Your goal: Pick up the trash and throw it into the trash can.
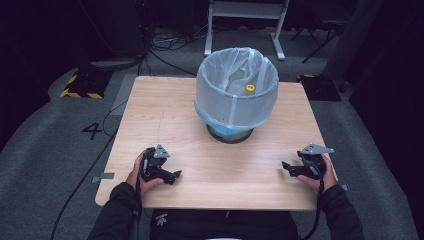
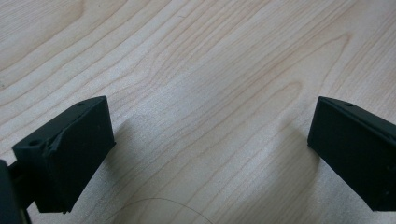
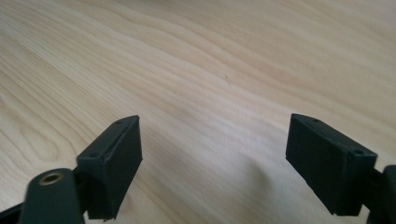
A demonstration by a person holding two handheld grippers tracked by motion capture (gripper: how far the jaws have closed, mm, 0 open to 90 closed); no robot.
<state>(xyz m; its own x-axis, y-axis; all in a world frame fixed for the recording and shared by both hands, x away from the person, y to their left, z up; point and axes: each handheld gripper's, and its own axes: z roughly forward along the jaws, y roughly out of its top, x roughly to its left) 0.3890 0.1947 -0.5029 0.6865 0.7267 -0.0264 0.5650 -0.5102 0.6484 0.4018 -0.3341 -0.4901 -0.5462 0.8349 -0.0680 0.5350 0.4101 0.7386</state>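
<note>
A round bin (image 1: pixel 236 95) lined with a pale translucent bag stands on the wooden table (image 1: pixel 165 105), at its far middle. A small yellow object (image 1: pixel 250 88) lies inside the bin. My left gripper (image 1: pixel 175 175) rests near the front left of the table, held in a hand, its jaws pointing toward the centre. In the left gripper view the left gripper (image 2: pixel 210 140) is open over bare wood. My right gripper (image 1: pixel 286 168) rests at the front right, also held in a hand. In the right gripper view the right gripper (image 3: pixel 215 154) is open with nothing between its fingers.
A white metal frame (image 1: pixel 245 20) stands on the grey floor beyond the table. Cables (image 1: pixel 165 45) run across the floor at the back left. A black and yellow striped block (image 1: pixel 82 85) sits left of the table's far corner.
</note>
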